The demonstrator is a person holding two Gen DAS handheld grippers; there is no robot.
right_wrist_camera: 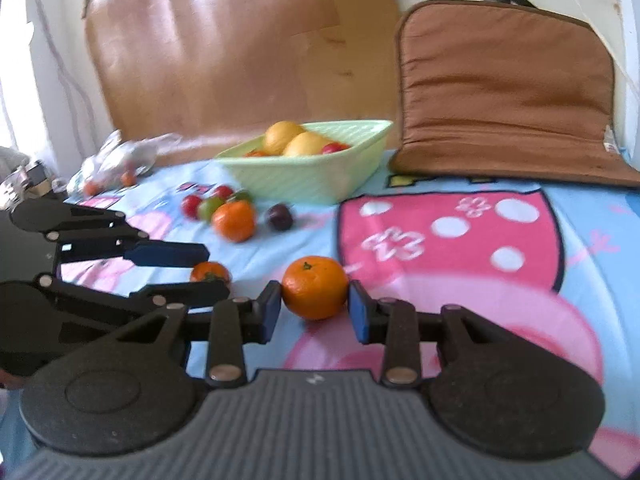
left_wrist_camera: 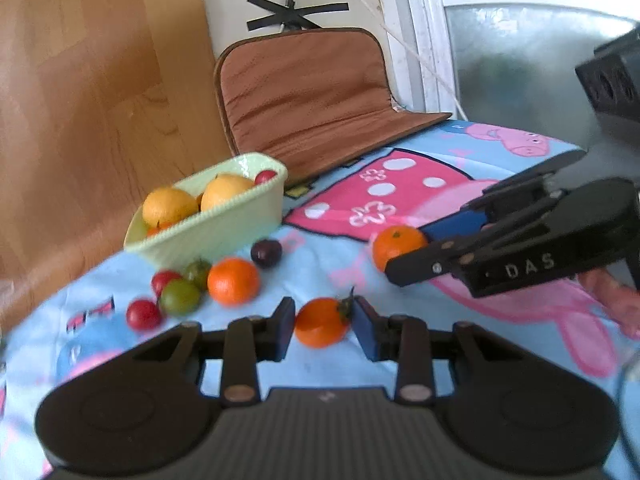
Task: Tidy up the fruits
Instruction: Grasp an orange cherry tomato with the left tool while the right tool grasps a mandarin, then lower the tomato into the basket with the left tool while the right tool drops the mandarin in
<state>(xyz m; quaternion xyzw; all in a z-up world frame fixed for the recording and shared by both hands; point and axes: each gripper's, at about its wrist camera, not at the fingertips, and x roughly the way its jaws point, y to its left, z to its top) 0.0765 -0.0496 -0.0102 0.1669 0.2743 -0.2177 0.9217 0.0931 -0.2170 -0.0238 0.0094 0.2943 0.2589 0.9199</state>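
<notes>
Cartoon-printed cloth (left_wrist_camera: pixel 400 264) covers the surface in front of you, with a pale green basket (left_wrist_camera: pixel 224 216) of fruit far left and loose fruit beside it. Your right gripper (right_wrist_camera: pixel 315 304) grasps a round tangerine (right_wrist_camera: pixel 315 287), stem up, no long axis to mind. Your left gripper (left_wrist_camera: pixel 323 322) is clenched on a small orange tomato (left_wrist_camera: pixel 321 322), stem pointing right. The basket lies ahead-left of both; your left hand is nearer.
</notes>
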